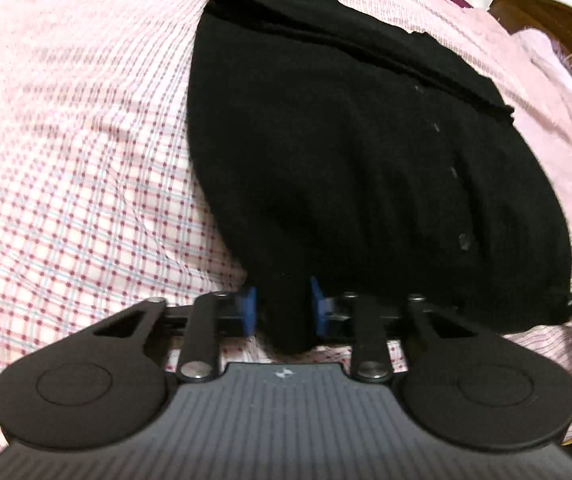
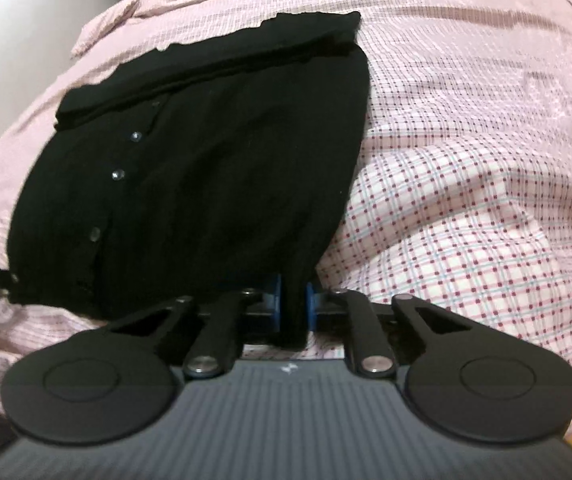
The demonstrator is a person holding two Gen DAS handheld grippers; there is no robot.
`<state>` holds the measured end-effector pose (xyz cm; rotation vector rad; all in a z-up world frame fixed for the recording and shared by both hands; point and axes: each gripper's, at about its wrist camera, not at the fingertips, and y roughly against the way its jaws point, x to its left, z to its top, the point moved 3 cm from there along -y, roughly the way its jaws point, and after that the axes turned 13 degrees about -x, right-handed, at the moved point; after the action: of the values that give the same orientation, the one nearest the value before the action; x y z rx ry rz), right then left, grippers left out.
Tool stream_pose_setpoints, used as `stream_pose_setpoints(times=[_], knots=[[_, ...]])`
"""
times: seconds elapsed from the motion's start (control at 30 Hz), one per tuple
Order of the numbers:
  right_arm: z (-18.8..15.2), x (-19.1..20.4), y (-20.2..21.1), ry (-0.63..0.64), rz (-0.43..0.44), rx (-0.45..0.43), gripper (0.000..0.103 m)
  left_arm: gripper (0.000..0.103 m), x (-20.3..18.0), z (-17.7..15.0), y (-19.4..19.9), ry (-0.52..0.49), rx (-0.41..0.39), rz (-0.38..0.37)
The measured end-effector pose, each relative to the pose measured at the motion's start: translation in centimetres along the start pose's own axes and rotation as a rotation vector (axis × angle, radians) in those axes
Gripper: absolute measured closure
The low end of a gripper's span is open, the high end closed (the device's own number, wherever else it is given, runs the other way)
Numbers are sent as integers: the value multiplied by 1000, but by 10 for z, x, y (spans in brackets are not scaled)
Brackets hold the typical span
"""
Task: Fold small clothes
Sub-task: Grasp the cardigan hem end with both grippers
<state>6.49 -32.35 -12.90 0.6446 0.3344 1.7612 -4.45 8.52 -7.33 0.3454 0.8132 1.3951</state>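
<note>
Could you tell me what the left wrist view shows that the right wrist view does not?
Only the left wrist view: a dark wooden headboard at upper right, and the left claw. Only the right wrist view: a white wall at upper left, and the right claw. Both: the black buttoned garment on the pink checked sheet, each claw shut on its near edge.

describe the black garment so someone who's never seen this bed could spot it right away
A pink checked bedsheet covers the bed. On it lies the black cardigan, its near edge pinched by the left gripper and right gripper. It is the only dark item there, with small shiny buttons in a row.
</note>
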Motion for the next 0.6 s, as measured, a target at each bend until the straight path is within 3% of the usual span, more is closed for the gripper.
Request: stream_pose_setpoints(times=[0.37, 0.6], knots=[[0, -17, 8, -139, 59, -7, 93, 75, 2, 1, -3, 11, 7, -4], [-1, -17, 6, -119, 54, 1, 91, 74, 3, 0, -3, 12, 11, -7]])
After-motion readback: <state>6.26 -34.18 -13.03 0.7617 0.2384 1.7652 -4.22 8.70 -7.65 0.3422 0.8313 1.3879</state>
